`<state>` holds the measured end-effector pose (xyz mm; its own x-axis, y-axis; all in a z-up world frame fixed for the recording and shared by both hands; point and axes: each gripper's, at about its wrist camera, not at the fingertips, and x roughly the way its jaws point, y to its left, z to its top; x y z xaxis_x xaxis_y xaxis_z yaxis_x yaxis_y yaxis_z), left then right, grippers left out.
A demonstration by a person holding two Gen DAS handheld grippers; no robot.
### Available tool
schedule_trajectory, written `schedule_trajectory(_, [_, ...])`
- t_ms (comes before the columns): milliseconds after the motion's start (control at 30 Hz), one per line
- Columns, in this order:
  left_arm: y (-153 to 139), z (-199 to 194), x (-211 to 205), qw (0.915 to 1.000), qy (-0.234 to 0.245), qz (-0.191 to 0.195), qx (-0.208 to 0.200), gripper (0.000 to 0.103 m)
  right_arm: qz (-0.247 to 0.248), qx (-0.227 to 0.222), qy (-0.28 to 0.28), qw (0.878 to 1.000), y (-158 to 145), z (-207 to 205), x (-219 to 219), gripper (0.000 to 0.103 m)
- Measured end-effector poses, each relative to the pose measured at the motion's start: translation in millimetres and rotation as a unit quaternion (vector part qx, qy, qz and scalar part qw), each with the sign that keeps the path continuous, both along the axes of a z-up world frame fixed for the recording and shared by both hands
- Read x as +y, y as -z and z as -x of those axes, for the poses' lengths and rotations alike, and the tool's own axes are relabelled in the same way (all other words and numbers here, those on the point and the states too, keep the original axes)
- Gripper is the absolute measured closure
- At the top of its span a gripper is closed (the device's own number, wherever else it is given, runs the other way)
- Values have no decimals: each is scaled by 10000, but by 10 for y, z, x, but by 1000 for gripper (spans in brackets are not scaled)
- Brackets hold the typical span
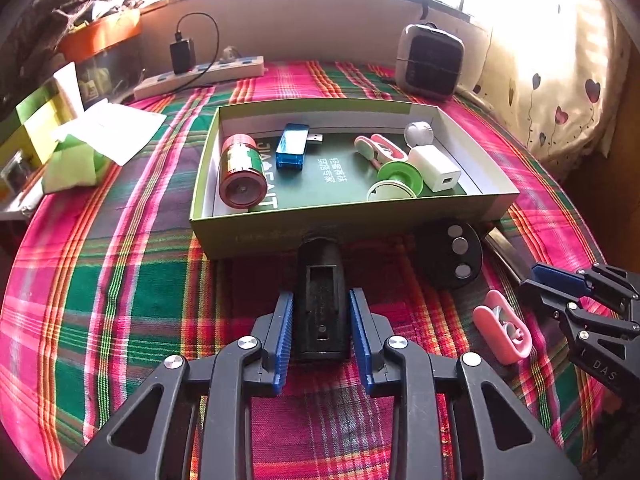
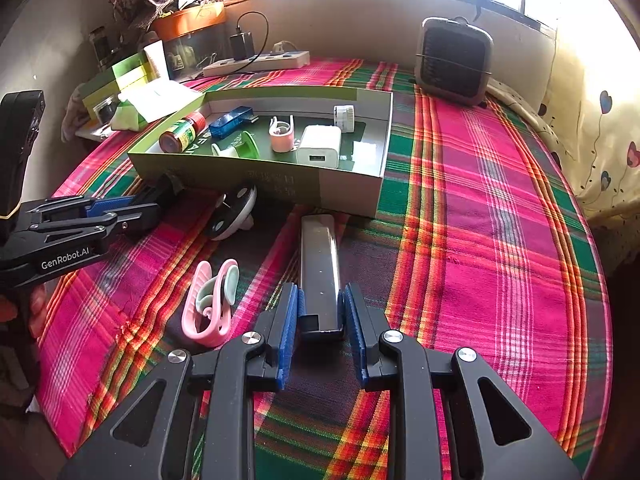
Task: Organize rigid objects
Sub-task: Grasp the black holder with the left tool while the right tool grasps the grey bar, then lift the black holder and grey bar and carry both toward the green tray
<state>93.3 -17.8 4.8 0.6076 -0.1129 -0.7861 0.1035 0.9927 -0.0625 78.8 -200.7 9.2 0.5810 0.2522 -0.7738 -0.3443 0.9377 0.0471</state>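
Left hand-held gripper [image 1: 321, 322] straddled a black plastic device [image 1: 321, 300] lying near the green tray [image 1: 280, 230], blue pads beside its flanks though contact could not be told; looked stiff, light, matte, best pinched across the narrow middle. Right hand-held gripper [image 2: 321, 312] likewise bracketed the near end of a glossy slim bar [image 2: 319, 268] on the plaid surface [image 2: 480, 240], pads just at its sides. Seemed rigid but slippery, so better gripped further along for balance.
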Motion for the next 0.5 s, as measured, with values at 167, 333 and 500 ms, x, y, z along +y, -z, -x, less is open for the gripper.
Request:
schedule_trajectory(167, [0,4,0,10000,-3,8,-3,77,14,-4,-1,10000,1,0,3,78])
schedule_trajectory(333, [0,6,5,10000,-2,9,-5,77,7,-2,15,10000,-2,2,-4,78])
schedule_trajectory(500, [-7,15,5,10000,-7,15,-2,77,-22,5,33,10000,-3,0,-17,78])
